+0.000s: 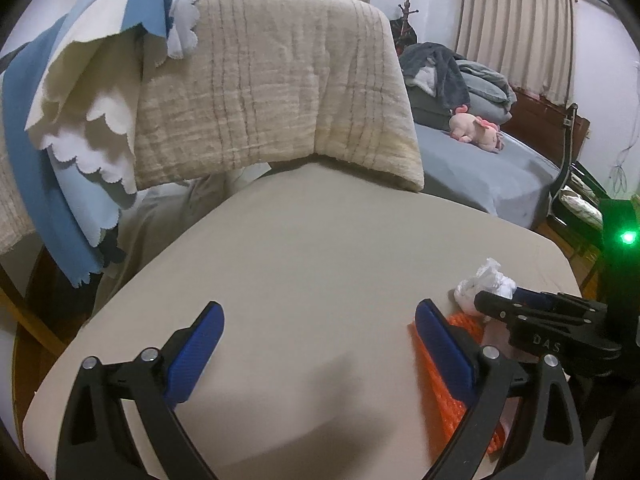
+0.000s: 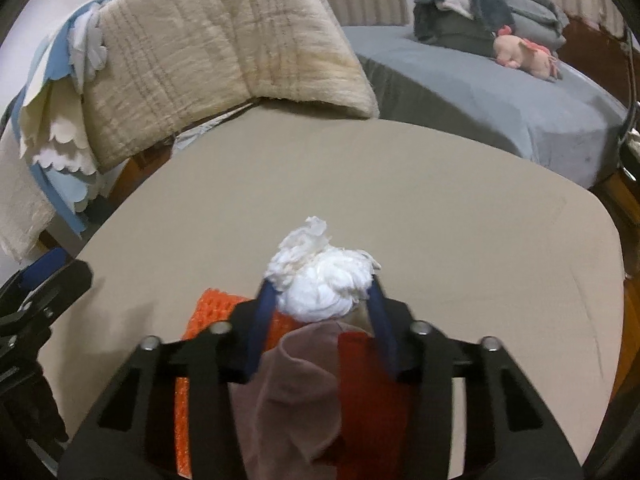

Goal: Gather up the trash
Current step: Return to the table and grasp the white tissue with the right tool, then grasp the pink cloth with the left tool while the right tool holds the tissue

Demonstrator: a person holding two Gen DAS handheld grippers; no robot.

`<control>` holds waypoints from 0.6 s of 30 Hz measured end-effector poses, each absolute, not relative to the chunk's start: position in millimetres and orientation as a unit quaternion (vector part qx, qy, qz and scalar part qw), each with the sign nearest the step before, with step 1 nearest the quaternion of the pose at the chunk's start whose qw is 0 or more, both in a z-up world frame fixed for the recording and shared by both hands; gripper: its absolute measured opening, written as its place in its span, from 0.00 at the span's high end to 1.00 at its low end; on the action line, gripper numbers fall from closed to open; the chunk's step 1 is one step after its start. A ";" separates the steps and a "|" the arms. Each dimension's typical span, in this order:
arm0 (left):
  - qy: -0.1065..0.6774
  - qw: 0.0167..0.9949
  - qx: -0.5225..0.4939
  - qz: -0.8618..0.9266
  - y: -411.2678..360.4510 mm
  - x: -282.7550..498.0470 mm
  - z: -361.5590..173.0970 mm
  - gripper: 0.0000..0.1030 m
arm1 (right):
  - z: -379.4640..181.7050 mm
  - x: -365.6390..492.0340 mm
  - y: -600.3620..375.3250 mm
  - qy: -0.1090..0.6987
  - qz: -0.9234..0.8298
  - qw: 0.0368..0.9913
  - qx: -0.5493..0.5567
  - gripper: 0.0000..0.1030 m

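Beige cloth covers the big rounded table, the broad surface everything here rests on. At its far left edge a quilted cream blanket hangs draped over a chair back, with blue and white scalloped cloths slung beside it, likely just left there to hang. Far right lies a grey bed with a pink plush toy.

Near the table's near edge lies an orange mesh, with a dusty-pink cloth over it. On that pile sits the trash, a crumpled white tissue wad.

The right gripper tilts steeply down at the pile, its blue pads pressed against the wad's two sides, pinching it. The left gripper hovers lower-angled over bare table just left of the mesh, tongs spread wide and empty, probably waiting.
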State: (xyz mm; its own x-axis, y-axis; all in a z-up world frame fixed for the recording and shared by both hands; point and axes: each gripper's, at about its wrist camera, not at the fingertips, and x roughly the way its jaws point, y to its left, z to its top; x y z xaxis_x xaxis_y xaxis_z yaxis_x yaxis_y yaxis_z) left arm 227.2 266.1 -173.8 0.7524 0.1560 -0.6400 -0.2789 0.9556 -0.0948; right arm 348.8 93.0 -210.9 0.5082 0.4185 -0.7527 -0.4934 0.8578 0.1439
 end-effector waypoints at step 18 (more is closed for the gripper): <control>0.334 0.938 -0.081 0.040 193.4 227.4 -164.9 0.10 | -165.9 316.1 0.3 0.365 0.226 0.903 0.022 0.65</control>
State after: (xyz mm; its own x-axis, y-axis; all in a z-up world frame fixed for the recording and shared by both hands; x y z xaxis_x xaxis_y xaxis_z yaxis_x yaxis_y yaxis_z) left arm 227.4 193.4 -164.9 0.7742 0.0217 -0.6326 -0.1298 0.9836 -0.1251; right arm 316.1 0.3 -165.9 0.6316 0.4247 -0.6487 -0.3925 0.8966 0.2050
